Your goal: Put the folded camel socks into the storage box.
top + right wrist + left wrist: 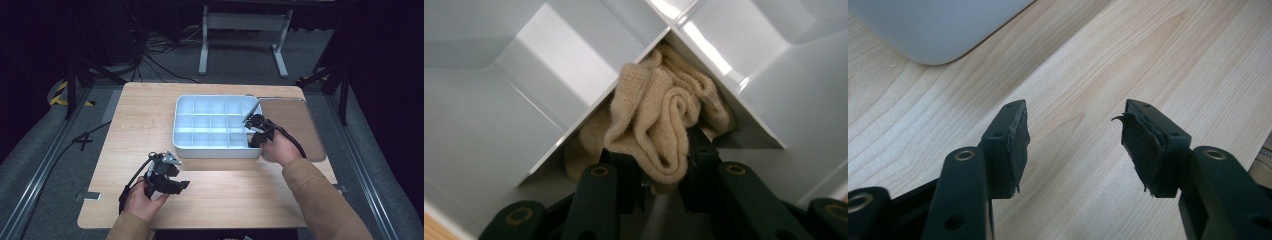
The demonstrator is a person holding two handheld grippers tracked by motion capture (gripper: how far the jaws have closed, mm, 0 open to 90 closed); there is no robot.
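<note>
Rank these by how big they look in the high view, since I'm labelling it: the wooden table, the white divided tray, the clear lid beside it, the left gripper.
1. wooden table
2. white divided tray
3. clear lid, partly behind the right hand, so second versus third is unsure
4. left gripper, though nearest the camera

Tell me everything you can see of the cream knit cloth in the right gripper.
The cloth is cream-coloured, ribbed knit, soft and bunched into folds; it may be a sock. It sits in one compartment of the white divided tray, near the tray's right edge, pushed into the corner where two dividers meet. The right gripper is shut on its nearest fold, and the rest slumps against the divider walls and the compartment floor.
</note>
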